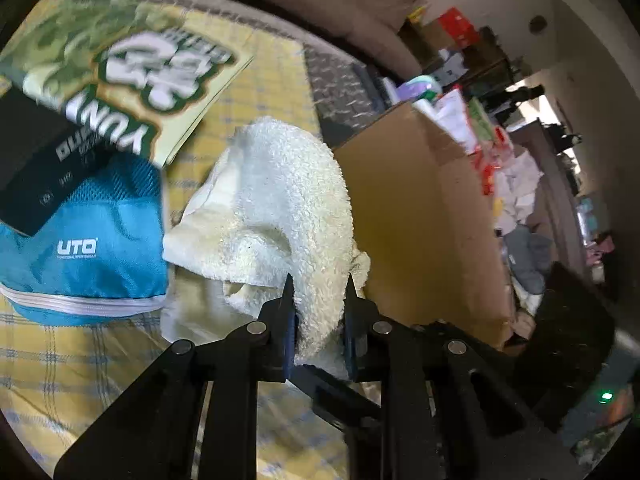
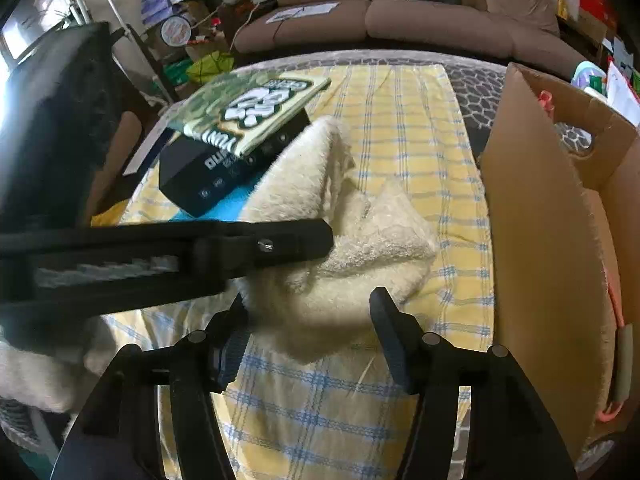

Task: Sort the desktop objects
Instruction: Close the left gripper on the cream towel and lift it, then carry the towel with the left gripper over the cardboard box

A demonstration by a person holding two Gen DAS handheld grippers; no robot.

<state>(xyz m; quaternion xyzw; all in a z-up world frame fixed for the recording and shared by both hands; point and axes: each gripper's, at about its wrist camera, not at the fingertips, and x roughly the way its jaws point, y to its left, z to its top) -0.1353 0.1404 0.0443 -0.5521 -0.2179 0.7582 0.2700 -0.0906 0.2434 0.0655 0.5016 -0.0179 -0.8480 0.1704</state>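
A cream terry towel [image 1: 280, 200] lies rumpled on the yellow checked cloth [image 1: 260, 88]. My left gripper [image 1: 319, 282] is shut on a fold of it, and the pinched fold is raised off the cloth. In the right wrist view the towel [image 2: 360, 240] bulges between the spread fingers of my right gripper [image 2: 309, 300], which is open; its right finger stands clear of the fabric. The left gripper's black finger [image 2: 288, 240] crosses that view from the left, over the towel. A blue UTO pouch [image 1: 80, 248], a black box [image 1: 40, 160] and a green printed packet [image 1: 132, 72] lie to the left.
An open cardboard box [image 2: 540, 220] stands tall at the right edge of the cloth, with a pink-handled item inside. The black box [image 2: 224, 168] lies on the blue pouch with the green packet [image 2: 256, 112] on top. A brown sofa [image 2: 420, 20] lies beyond the table.
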